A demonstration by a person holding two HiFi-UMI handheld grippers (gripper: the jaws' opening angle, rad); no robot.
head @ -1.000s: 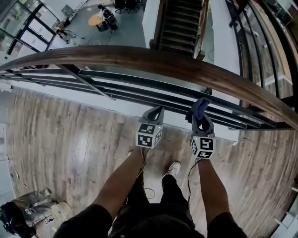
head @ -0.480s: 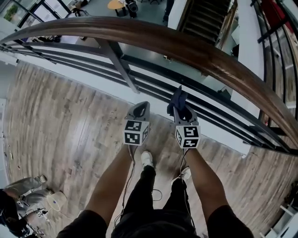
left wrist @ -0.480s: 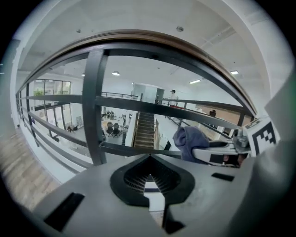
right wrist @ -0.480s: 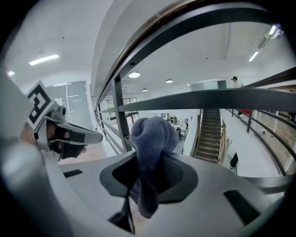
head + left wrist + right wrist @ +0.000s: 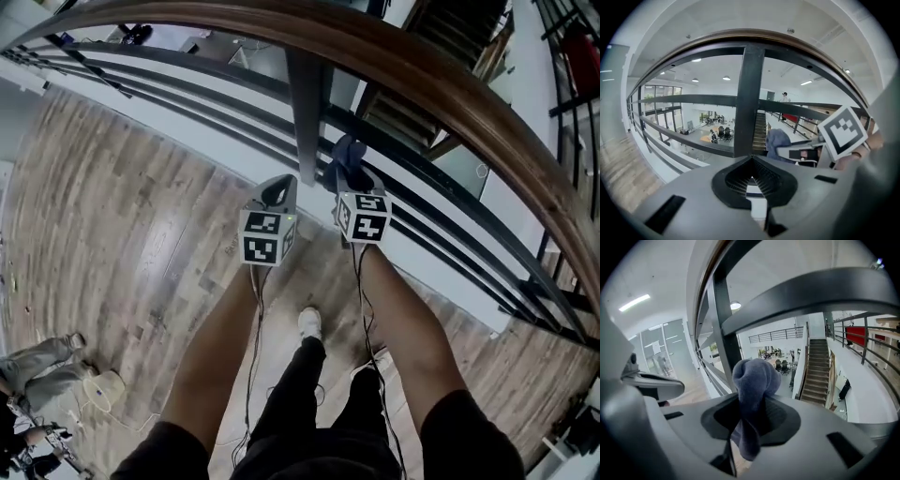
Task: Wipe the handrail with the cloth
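Note:
A curved brown wooden handrail (image 5: 441,75) tops a dark metal railing and arcs across the head view. A blue-grey cloth (image 5: 349,161) (image 5: 753,380) sticks out bunched from my right gripper (image 5: 352,178) (image 5: 750,418), which is shut on it and sits low by the lower rails, well below the handrail. My left gripper (image 5: 274,192) (image 5: 752,176) is shut with nothing in it, just left of a dark upright post (image 5: 307,103) (image 5: 747,101). In the left gripper view the cloth (image 5: 777,143) shows at the right.
Dark horizontal rails (image 5: 187,80) run under the handrail. The floor is light wood plank (image 5: 122,234). A person sits with bags at the lower left (image 5: 47,384). Beyond the railing lie a staircase (image 5: 818,371) and a lower floor.
The view has shifted along the railing; the upright post now stands right in front of the grippers. Both grippers sit closer to the lower rails. The cloth stays gripped.

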